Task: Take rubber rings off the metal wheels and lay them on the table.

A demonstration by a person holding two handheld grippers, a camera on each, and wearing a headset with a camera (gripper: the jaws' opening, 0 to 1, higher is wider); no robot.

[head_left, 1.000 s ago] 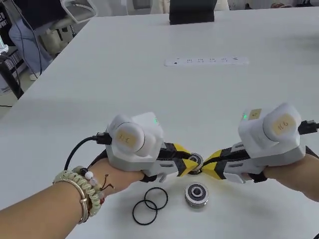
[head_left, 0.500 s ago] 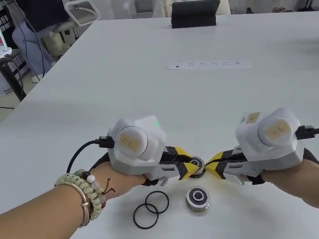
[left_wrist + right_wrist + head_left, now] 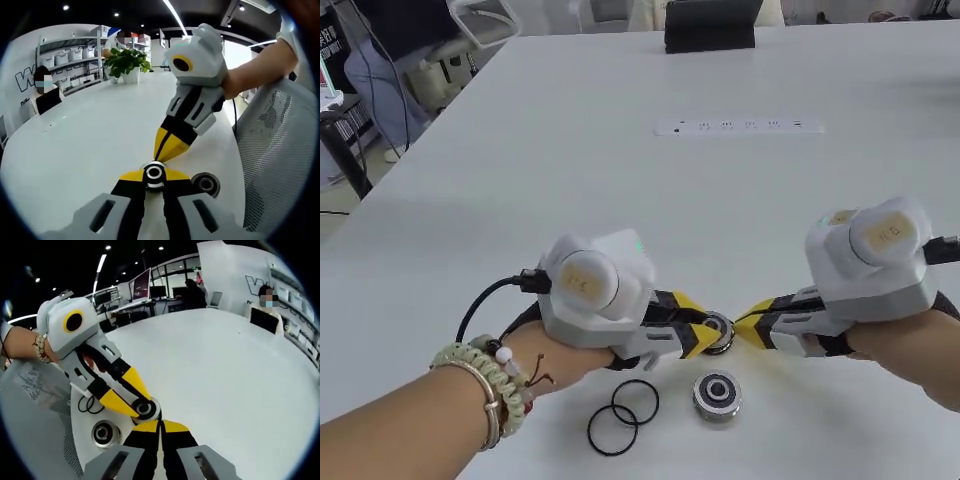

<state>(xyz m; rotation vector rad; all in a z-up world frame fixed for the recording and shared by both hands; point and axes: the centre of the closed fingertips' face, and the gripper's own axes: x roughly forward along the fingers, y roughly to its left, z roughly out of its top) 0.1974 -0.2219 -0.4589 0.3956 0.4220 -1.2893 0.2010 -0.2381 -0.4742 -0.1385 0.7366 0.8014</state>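
Observation:
My left gripper (image 3: pixel 703 336) is shut on a small metal wheel (image 3: pixel 718 332), which it holds just above the table; its yellow jaws grip the wheel (image 3: pixel 153 173) from both sides. My right gripper (image 3: pixel 746 322) comes in from the right, shut, its tips (image 3: pixel 160 424) meeting the wheel's dark rim (image 3: pixel 146 409). Whether they pinch a rubber ring I cannot tell. A second wheel (image 3: pixel 717 392) lies flat on the table below them. Two black rubber rings (image 3: pixel 623 415) lie overlapping to its left.
The white table (image 3: pixel 620 200) stretches far ahead, with a white power strip (image 3: pixel 738 126) in its middle and a dark chair back (image 3: pixel 710 24) at the far edge. A mesh chair (image 3: pixel 272 150) stands by the table's near side. People sit at the far end.
The right gripper's body has shifted slightly right and up, its tips still at the wheel. The left gripper and the held wheel stay in place.

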